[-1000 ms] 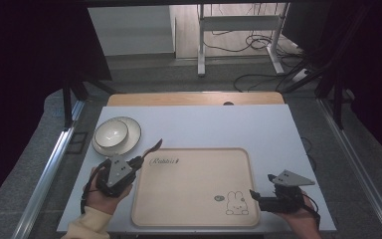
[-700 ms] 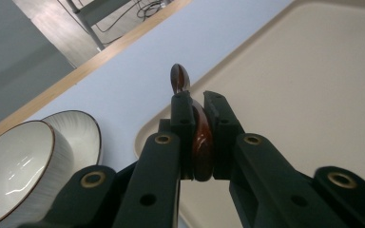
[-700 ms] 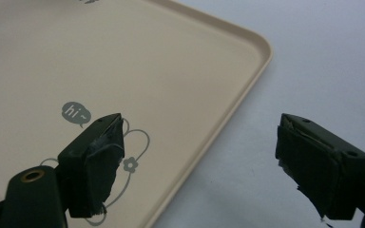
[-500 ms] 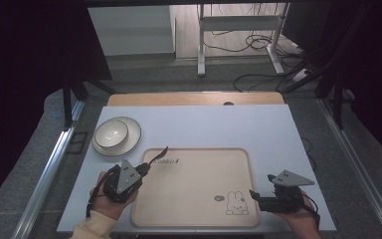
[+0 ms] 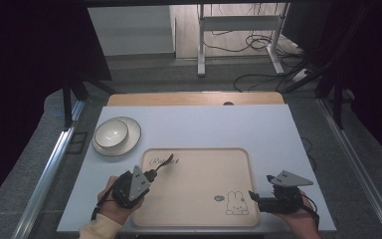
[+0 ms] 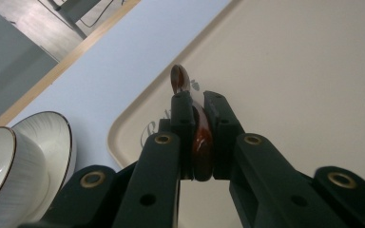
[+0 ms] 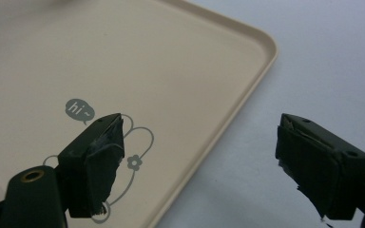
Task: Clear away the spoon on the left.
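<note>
Left gripper [image 6: 197, 137]: jaws clamped on a dark brown spoon [image 6: 200, 128], handle pinched between them, bowl end jutting past the tips over the tray [image 5: 204, 199], apparently for setting down. Right gripper [image 7: 199, 166]: jaws wide, empty, straddling the tray's edge. Bowl [image 5: 111, 133] on plate [image 5: 129, 139]: beside left jaw.

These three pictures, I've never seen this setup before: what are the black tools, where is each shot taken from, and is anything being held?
A person holds a two-jaw tool in each hand. One camera looks down from above; the other two ride on the tools, looking along their black jaws. On the pale blue table lie a beige plastic tray with a rabbit drawing and a white bowl on a white plate. The left gripper is shut on a glossy dark brown spoon above the tray. The right gripper is open and straddles the tray's edge.
</note>
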